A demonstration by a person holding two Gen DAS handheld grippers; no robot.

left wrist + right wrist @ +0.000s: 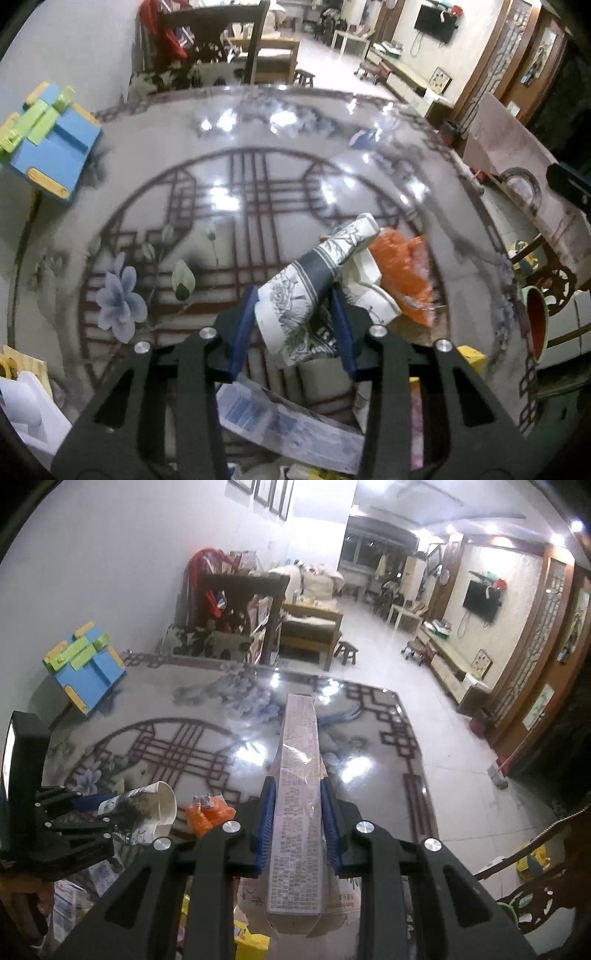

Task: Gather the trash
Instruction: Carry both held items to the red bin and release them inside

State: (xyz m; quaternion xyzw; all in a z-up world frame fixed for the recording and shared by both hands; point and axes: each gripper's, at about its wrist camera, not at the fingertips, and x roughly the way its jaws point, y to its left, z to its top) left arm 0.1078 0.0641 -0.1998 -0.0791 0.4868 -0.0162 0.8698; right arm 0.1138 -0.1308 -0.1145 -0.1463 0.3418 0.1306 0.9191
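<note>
My left gripper (pixel 293 314) is shut on a crushed paper cup (pixel 295 295) printed with grey flowers and a dark band, lifted a little above the patterned glass table (pixel 221 177). Just beyond it lie a second squashed white cup (pixel 365 280) and an orange plastic wrapper (pixel 402 273). My right gripper (pixel 298 805) is shut on a long flattened carton (pixel 297 805) covered in small print, which sticks out forward over the table. In the right wrist view the left gripper (pixel 99 806) shows at lower left with its paper cup (pixel 147 805), beside the orange wrapper (pixel 207 814).
A blue and green folding stand (pixel 48 147) sits at the table's far left. Printed packets (pixel 288 428) and other litter lie below the grippers near the front edge. A wooden chair (pixel 255 40) stands behind the table, and a green-rimmed red cup (pixel 535 317) sits at the right.
</note>
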